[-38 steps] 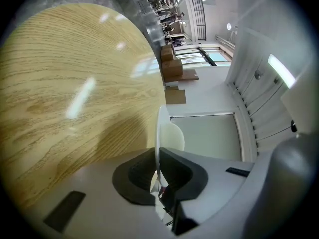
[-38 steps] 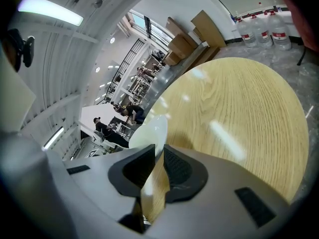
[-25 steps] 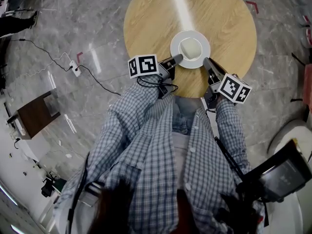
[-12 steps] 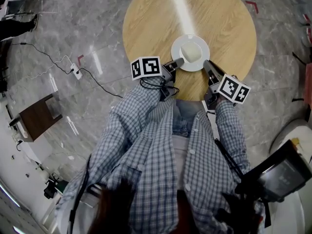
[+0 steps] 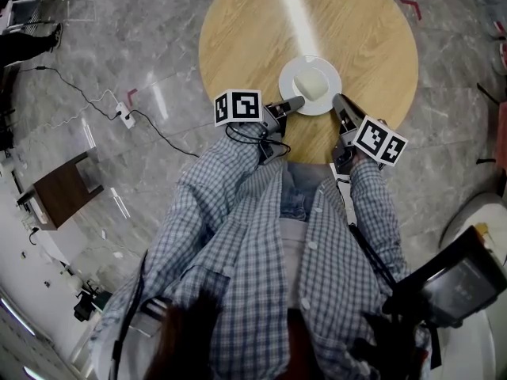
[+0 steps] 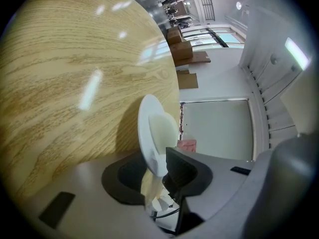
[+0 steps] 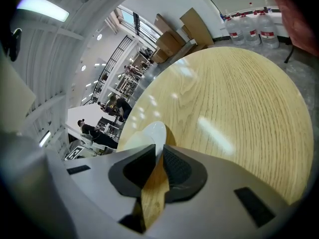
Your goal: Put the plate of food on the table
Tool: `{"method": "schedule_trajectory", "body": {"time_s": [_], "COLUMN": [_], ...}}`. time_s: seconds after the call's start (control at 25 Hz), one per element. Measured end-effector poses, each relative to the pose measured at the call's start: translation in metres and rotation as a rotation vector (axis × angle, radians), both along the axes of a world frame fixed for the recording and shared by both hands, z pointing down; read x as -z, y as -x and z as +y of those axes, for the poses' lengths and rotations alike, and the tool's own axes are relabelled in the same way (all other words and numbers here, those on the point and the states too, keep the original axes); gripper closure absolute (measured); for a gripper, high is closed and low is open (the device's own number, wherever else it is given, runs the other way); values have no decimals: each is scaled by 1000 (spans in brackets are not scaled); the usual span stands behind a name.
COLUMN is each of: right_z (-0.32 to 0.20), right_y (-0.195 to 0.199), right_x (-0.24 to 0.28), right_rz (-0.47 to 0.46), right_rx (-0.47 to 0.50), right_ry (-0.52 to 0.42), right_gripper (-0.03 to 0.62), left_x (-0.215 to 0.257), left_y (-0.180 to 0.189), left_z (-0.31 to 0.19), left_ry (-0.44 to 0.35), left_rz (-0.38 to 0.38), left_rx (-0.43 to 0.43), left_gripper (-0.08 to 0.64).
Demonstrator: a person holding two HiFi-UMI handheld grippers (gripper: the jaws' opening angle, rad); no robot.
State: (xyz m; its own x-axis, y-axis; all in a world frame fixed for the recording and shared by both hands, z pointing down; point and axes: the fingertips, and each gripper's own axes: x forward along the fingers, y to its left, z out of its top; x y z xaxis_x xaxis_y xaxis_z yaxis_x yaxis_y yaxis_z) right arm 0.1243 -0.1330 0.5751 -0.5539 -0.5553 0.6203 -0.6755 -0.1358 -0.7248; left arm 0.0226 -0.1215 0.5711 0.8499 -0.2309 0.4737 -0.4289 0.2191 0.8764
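Observation:
A white plate [image 5: 290,73] with a pale block of food [image 5: 311,81] lies low over the near part of the round wooden table [image 5: 253,30]. My left gripper [image 5: 295,102] is at the plate's left rim and its jaws are opening. In the left gripper view the plate [image 6: 148,133] stands between the spread pads of that gripper [image 6: 154,176], which no longer press on it. My right gripper [image 5: 338,100] is at the right rim, its jaws closing. In the right gripper view the plate's edge [image 7: 153,131] is pinched between that gripper's [image 7: 158,151] fingertips.
The table's near edge is just in front of my body. On the marble floor to the left lie a cable with a power strip [image 5: 120,111] and a brown stool [image 5: 55,187]. Water bottles [image 7: 249,19] and cardboard boxes [image 7: 184,24] stand beyond the table.
The plate and both grippers have shifted slightly toward me. The left gripper has crept a little to the right, and its fingers have parted at the plate's rim.

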Motion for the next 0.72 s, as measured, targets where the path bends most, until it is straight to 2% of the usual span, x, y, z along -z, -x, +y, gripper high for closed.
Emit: {"method": "schedule_trajectory", "body": {"time_s": [0.4,0.72], "right_z": [-8,-12], "right_y": [-9,-9], "right_x": [-7,-13], "right_rz": [70,142], "right_rx": [-5,24], "right_ry": [1,-2], "right_gripper": [543,549], "left_x": [3,-3], "left_y": [-14,-21], "left_z": [12,31], "left_ry": [24,63], "left_rz": [48,43], "left_rx": [-93,-205], "left_gripper": [439,439]}}
